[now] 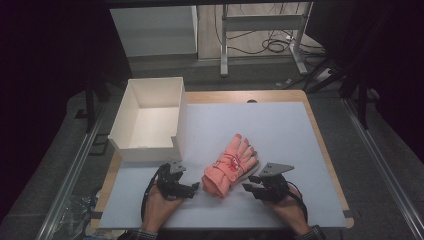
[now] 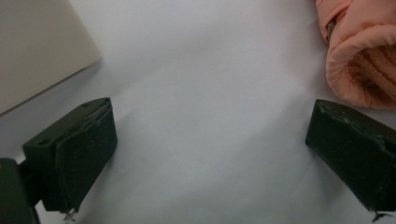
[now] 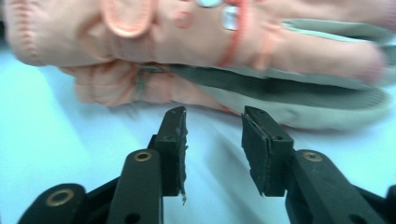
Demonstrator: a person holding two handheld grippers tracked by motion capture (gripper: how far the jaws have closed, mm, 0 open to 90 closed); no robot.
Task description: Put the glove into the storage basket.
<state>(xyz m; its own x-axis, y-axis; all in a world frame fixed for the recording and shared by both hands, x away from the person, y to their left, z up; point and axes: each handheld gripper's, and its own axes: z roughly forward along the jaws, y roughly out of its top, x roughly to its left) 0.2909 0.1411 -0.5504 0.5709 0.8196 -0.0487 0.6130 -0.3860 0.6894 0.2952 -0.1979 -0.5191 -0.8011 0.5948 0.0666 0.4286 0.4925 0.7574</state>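
Seen from the high view: a pair of salmon-pink padded winter gloves (image 1: 230, 165), stacked 1 on the other, lying near the front middle of a white sheet covering a wooden table (image 1: 280, 125), fingers pointing away and to the right, cuffs toward the person. Flanked by 2 black hand-held grippers, both resting low on the sheet.

Left gripper (image 1: 191, 188) just left of the cuffs, jaws spread wide, nothing between them but bare sheet in the left gripper view (image 2: 210, 154). Right jaw tip just beside the rolled cuff opening, contact hard to judge. Gloves (image 2: 359, 56) cut off at the upper right corner of that view, knit lining visible inside the cuff.

Right gripper (image 1: 250, 183) just right of the gloves, jaws partly open, holding nothing (image 3: 212, 140). Tips close to the gloves' edge (image 3: 233, 56) but apart from it. Gloves blurred in the right gripper view and cropped at top and both sides; grey palm material showing on the lower glove, small silvery patches on the upper 1 too blurred to read.

Open white rectangular box (image 1: 122, 125) at the table's left rear, empty inside, 1 corner overhanging the table edge. Only a cream corner of it (image 2: 37, 51) in the left gripper view.

Surroundings dark; metal desk legs and cables (image 1: 272, 45) on the floor beyond.
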